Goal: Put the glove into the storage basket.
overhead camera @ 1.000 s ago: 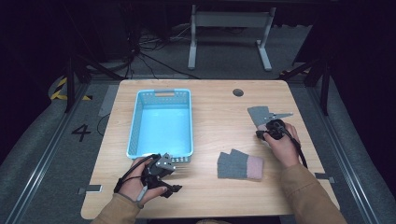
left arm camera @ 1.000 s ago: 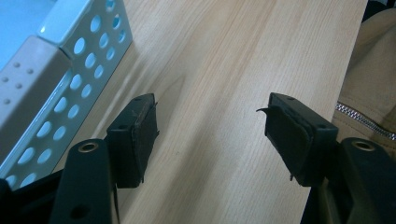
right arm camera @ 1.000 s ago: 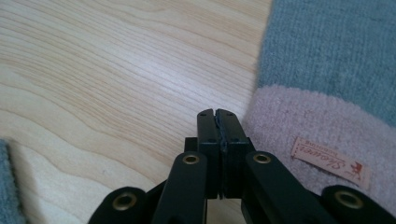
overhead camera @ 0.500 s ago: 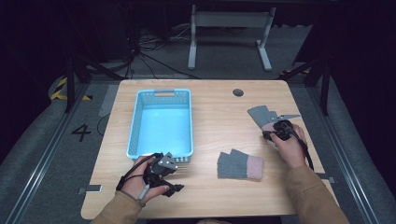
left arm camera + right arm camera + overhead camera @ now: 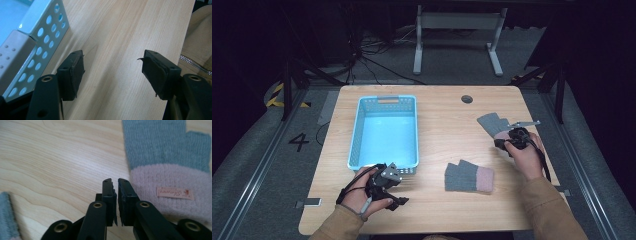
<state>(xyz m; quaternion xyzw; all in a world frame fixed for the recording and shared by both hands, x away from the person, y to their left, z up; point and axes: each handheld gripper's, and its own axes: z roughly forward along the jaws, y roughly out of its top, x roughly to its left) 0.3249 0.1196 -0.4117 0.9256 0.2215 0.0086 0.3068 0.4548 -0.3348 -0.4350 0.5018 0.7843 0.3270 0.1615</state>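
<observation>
Dark room, wooden desk (image 5: 437, 125) on grey floor, metal stand legs behind. Blue perforated basket (image 5: 384, 131) sat at desk left, empty; a second grey-and-pink glove (image 5: 469, 176) lay flat near the front edge, well apart from both hands. Nothing blocked the right side. Far glove (image 5: 170, 157) lay just beside the right hand-held gripper (image 5: 115, 182), to its right in the right gripper view: grey knit, short fingers, pink cuff with small sewn label. Its jaws had just been opening, a narrow slit, nothing between them. Left hand-held gripper (image 5: 112, 67) stood wide over bare wood beside the basket.
</observation>
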